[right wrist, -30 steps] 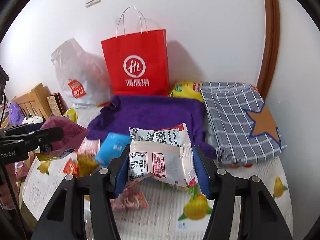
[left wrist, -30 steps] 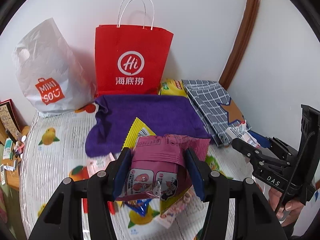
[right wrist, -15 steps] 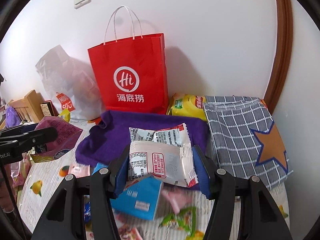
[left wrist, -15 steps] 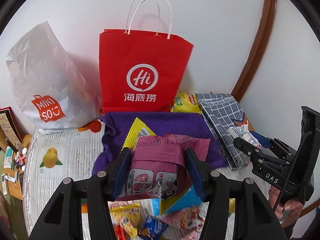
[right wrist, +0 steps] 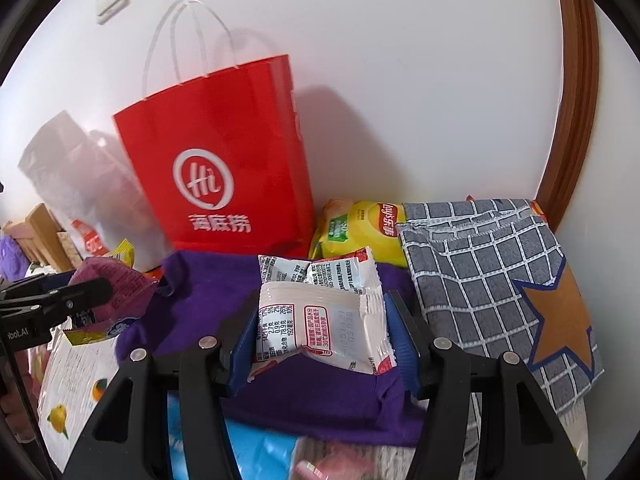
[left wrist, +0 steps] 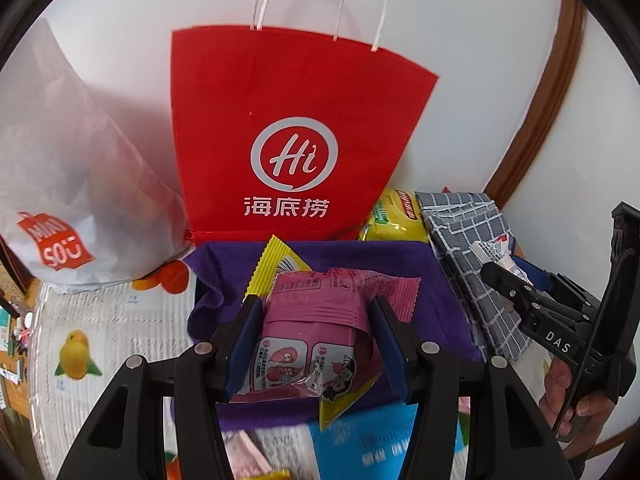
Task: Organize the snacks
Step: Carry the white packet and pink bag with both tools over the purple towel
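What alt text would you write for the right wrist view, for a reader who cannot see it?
The right hand-held gripper grips white snack packets above a purple cloth. Behind stand a red paper bag, a yellow chip bag and a grey checked cloth.

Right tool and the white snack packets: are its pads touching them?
Touching. The right wrist view shows the right tool with both blue pads pressed against the sides of the white snack packets, which bulge between them.
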A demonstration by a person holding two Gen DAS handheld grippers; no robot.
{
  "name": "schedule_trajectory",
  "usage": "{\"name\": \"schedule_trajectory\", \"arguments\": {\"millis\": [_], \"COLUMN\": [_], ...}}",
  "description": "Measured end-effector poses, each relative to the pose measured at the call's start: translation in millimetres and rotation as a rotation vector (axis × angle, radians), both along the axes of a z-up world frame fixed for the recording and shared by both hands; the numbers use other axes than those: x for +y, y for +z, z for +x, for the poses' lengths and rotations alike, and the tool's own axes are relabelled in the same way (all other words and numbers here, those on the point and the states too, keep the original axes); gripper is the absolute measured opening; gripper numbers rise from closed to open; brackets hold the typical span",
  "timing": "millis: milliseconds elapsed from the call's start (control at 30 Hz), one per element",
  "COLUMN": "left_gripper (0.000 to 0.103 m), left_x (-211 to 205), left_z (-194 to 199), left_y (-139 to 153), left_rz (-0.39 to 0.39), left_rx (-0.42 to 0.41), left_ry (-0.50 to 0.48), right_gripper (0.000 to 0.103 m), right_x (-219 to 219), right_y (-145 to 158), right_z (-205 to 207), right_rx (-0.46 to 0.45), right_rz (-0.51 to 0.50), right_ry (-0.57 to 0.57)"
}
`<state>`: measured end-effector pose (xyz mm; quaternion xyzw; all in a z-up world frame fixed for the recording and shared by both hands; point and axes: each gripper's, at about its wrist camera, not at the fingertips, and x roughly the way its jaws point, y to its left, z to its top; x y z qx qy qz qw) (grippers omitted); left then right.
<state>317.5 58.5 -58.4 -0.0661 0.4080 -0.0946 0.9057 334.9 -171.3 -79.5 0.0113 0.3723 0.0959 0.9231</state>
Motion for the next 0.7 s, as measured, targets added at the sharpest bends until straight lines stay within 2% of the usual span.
{"name": "schedule_trajectory", "arguments": {"millis": [267, 400, 533, 700], "left_gripper": [0.054, 0.054, 0.054, 0.054], "left_x": [-3.6, -5.8, -5.5, -9.4], "left_z": [42.1, 53.8, 61.9, 65.9], "left_y": [-52.0, -76.1, -93.5, -103.9], "left_rz": [0.002, 0.046, 0.039, 0.056], "left_rx": [0.067, 0.116, 0.163, 0.181], "left_ry": [-0.008, -0.015, -0.022, -0.018], "right_gripper": [0.058, 0.058, 0.058, 0.058], "right_x": [-7.6, -5.0, -0.7, 4.4], "right_y": [-54.3, -74.4, -97.3, -114.5], "right_z": [36.9, 47.6, 56.5, 62.1], "right_rx": [0.103, 0.131, 0.177, 0.215], "right_rz": [-0.021, -0.050, -0.067, -0.075], "right_ry": [-0.024, -0.015, -0.002, 0.022]}}
